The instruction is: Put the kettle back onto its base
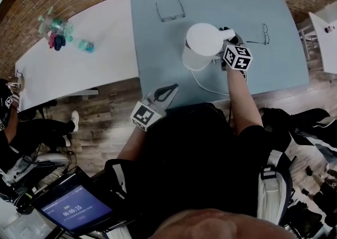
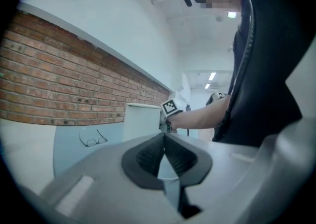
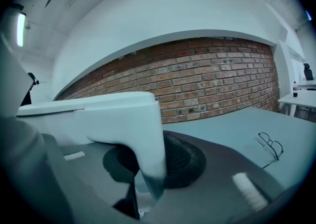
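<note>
White kettle (image 1: pixel 201 46) upright at the blue-grey table (image 1: pixel 158 59), cord (image 1: pixel 208 86) trailing from beneath it; base not made out. Right gripper (image 1: pixel 227 40) clamped on the kettle's handle (image 3: pixel 143 134), pads pressing both sides. Left gripper (image 1: pixel 171 90) at the near table edge, jaws together, empty. Glasses (image 1: pixel 170 11) lie beyond.

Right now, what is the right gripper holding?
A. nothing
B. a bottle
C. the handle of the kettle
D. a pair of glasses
C: in the right gripper view, the right gripper is closed on the white handle of the kettle.
</note>
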`<state>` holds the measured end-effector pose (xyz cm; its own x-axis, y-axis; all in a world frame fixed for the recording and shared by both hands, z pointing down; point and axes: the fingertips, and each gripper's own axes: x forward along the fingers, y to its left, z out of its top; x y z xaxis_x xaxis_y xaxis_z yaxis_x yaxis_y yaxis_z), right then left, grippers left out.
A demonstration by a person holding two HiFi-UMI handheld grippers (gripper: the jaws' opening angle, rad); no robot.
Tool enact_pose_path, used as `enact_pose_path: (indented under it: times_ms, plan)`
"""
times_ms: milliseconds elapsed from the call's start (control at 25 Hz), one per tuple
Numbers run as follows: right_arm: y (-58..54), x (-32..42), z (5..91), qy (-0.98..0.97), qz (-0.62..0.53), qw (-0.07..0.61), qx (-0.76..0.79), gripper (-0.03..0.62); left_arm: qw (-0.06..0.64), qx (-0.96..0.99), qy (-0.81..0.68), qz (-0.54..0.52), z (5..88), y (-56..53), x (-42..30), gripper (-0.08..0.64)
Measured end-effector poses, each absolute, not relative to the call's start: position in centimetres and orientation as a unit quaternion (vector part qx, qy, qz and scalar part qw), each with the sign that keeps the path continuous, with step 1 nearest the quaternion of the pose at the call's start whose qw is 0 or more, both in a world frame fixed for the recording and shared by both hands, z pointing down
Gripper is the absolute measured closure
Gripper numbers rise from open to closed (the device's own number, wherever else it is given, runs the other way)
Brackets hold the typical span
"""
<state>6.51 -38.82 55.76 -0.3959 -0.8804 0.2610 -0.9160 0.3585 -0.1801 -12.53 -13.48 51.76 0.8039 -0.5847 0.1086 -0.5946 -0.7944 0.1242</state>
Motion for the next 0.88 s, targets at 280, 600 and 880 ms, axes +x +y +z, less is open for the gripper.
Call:
enact_pose_path:
  times_ms: [280,600,880]
  plan:
    - [-38.2,6.4,56.3,-0.820,0.141,0.054,0.552,0.506,0.078,0.945,-0.316,0.035,51.8,-13.2,-13.0,0.558]
    - [-37.9,6.5,56.2,-0.818,0.135,0.050,0.557,0.506,0.077,0.945,-0.316,0.035,51.7,-13.2,-13.0,0.558]
    - [-37.3,6.2,56.9,-0.817,0.135,0.061,0.557,0.505,0.077,0.944,-0.318,0.035,51.7,-13.1,-12.9,0.558]
